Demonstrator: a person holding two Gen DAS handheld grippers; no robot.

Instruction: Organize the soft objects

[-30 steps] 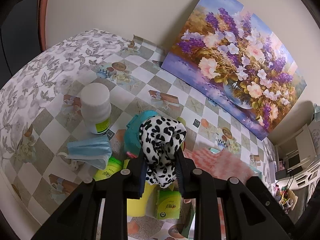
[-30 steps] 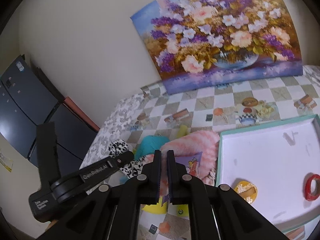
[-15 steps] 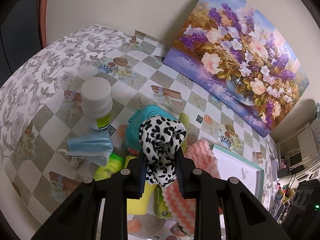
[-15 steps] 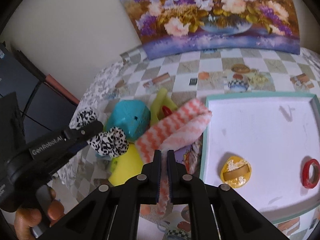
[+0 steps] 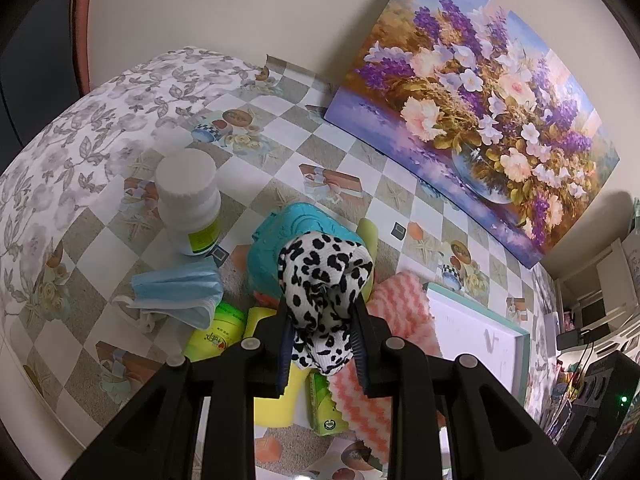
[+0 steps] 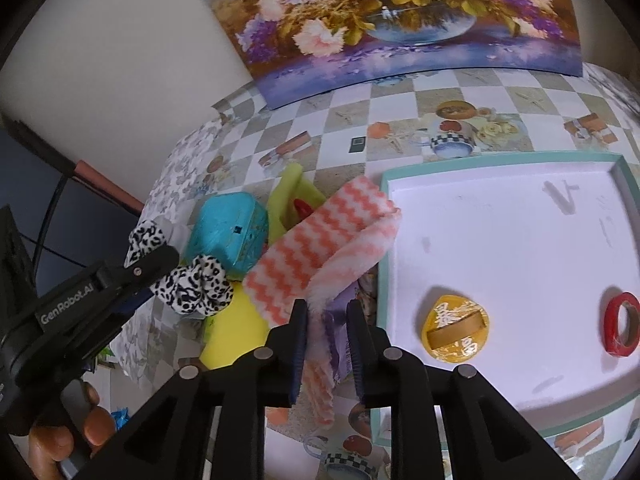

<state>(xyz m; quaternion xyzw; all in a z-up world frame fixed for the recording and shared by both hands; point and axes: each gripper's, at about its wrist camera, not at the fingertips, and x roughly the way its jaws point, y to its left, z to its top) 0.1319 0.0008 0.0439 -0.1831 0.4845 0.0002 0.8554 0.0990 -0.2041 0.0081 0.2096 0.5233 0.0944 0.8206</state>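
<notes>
My left gripper (image 5: 322,324) is shut on a black-and-white spotted scrunchie (image 5: 324,280) and holds it above the clutter; it also shows in the right wrist view (image 6: 196,284). My right gripper (image 6: 328,320) is open, its jaws parted around a hanging edge of the pink-and-white zigzag cloth (image 6: 324,248). The cloth lies beside the white tray (image 6: 520,224) and shows in the left wrist view (image 5: 400,304). A blue face mask (image 5: 176,292) lies on the table at the left.
A teal box (image 6: 228,236), yellow sponge (image 6: 236,332), white bottle (image 5: 188,200) and green packs (image 5: 212,336) crowd the checkered table. The tray holds a gold ornament (image 6: 456,328) and a red tape roll (image 6: 622,324). A flower painting (image 5: 472,100) leans on the wall.
My right gripper carried the pink cloth down toward the tray's left edge and its jaws have opened. The left gripper kept its hold on the scrunchie, shifting little.
</notes>
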